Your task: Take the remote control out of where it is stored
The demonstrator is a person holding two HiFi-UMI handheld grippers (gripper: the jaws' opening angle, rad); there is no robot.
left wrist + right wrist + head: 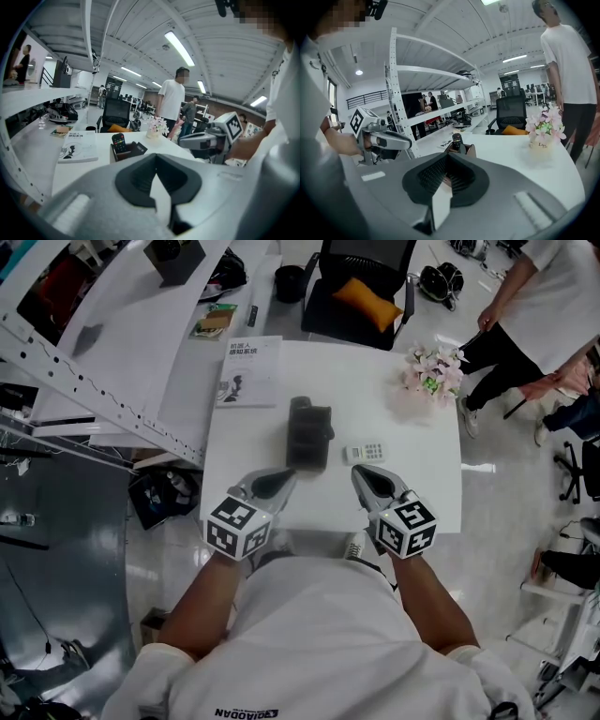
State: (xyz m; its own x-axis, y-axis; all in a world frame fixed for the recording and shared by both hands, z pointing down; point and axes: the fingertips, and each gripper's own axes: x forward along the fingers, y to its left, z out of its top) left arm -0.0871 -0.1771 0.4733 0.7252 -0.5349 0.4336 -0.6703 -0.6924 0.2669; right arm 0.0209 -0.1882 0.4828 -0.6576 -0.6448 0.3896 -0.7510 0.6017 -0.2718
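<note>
Worktop (pixel 417 442): a white rectangular top was seen from above, with a shelf rack along its left side.
Holder (pixel 309 435): a dark box was stood near the middle of the worktop, just ahead of both grippers.
Remote control (pixel 118 142): it was stored upright in the holder, its black top end with coloured buttons sticking out above the rim. It was not touched by either gripper.
Left gripper (pixel 281 474): it was held low over the near edge of the worktop, pointed toward the holder's near left corner and tilted slightly down. Its fingers were clenched tip to tip, with nothing caught between them.
Right gripper (pixel 359 470): it was held beside the left one, apart from it, near the holder's right side. Its fingers were likewise clenched together on nothing, and the remote control was seen beyond their tips in the right gripper view.
Keypad (pixel 366 453): a small white device with buttons was laid flat just to the right of the holder, directly ahead of the right gripper.
Book (pixel 248 371): a white book was laid flat at the far left corner of the worktop.
Flowers (pixel 432 371): a pale pink bunch was stood at the far right corner.
Chair (pixel 361 282): a black office chair with an orange cushion was placed beyond the far edge.
Person (pixel 548 306): someone in a white shirt and dark trousers was stood past the far right corner.
</note>
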